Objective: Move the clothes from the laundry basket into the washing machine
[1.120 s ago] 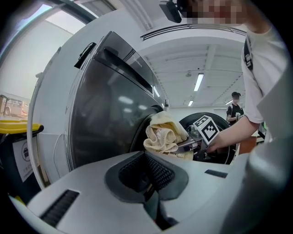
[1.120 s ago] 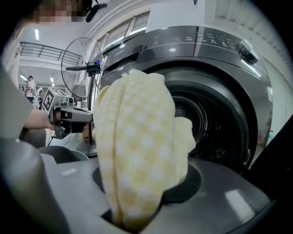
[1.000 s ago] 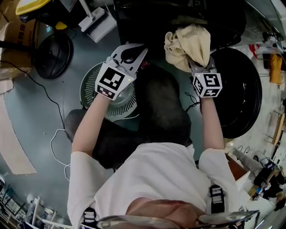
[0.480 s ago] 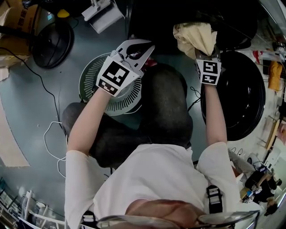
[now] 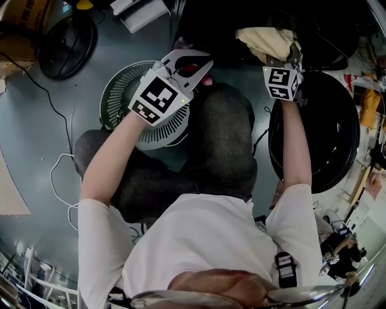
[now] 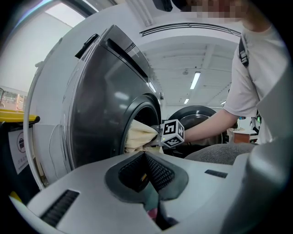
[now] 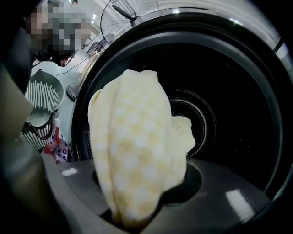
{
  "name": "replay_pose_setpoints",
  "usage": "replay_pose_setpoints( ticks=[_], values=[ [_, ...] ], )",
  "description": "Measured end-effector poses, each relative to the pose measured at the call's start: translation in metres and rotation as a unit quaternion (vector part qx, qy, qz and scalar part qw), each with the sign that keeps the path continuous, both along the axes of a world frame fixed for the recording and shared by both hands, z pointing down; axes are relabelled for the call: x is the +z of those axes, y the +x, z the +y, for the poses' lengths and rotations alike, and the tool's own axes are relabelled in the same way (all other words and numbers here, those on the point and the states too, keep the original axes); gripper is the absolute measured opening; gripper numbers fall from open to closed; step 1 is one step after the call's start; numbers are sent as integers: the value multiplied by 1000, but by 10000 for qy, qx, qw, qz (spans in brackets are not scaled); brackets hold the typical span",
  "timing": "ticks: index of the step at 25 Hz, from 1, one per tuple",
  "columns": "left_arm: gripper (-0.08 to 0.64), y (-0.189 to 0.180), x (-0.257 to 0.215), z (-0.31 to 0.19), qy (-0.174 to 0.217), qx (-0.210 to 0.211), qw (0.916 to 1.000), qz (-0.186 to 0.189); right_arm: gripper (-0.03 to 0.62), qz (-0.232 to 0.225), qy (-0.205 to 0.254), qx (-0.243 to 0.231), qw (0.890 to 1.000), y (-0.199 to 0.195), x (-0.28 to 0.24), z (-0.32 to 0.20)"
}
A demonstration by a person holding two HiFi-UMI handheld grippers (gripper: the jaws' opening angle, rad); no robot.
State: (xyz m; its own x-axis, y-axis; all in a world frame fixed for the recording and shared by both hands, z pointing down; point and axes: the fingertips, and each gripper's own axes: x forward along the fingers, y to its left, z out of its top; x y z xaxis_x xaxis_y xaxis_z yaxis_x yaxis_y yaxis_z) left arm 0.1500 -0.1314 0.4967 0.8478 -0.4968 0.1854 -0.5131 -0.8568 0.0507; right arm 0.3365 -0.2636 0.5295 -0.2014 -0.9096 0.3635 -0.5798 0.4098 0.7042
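Observation:
A cream checked cloth (image 5: 265, 39) is bunched in my right gripper (image 5: 283, 57), which is shut on it at the mouth of the washing machine's dark drum (image 7: 219, 114). In the right gripper view the cloth (image 7: 132, 151) fills the jaws and hides the fingertips. The left gripper view shows that gripper (image 6: 160, 137) and cloth (image 6: 137, 137) at the drum opening. My left gripper (image 5: 192, 60) hovers over the white slatted laundry basket (image 5: 120, 96). Its jaws (image 6: 147, 157) are shut, with a scrap of red cloth (image 6: 153, 212) between them.
The machine's round black door (image 5: 319, 127) hangs open at the right. The person's knee in dark trousers (image 5: 223, 139) sits between basket and door. A black round stand (image 5: 66, 39), a cardboard box (image 5: 24, 12) and a white cable (image 5: 60, 175) are on the floor at left.
My right gripper has rolled and carried the cream cloth farther up the picture into the drum mouth. The left gripper has sunk slightly over the basket.

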Motion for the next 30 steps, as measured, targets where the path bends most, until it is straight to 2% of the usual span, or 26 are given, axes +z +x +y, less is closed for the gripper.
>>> replay_pose_setpoints(
  ticks=[5,11,20,22,30],
  values=[
    [6,-4,0,1,-5,-20,10000,18,194,396,101,-31,9992,-2,8,-18],
    [6,-12,5,-3,-59,-121,9999,27,203,1086,252,-226,9935,-7,21,-41],
    [6,-15,9,-5,-142,-170,9998,13,311,2109,220,-512,9759,-11,41,-77],
    [6,-17,9,-6,-141,-198,9997,8,350,2206,199,-460,9741,-10,43,-83],
    [6,-23,7,-9,-170,-270,9995,44,351,1941,368,-211,9801,-3,25,-92]
  ],
)
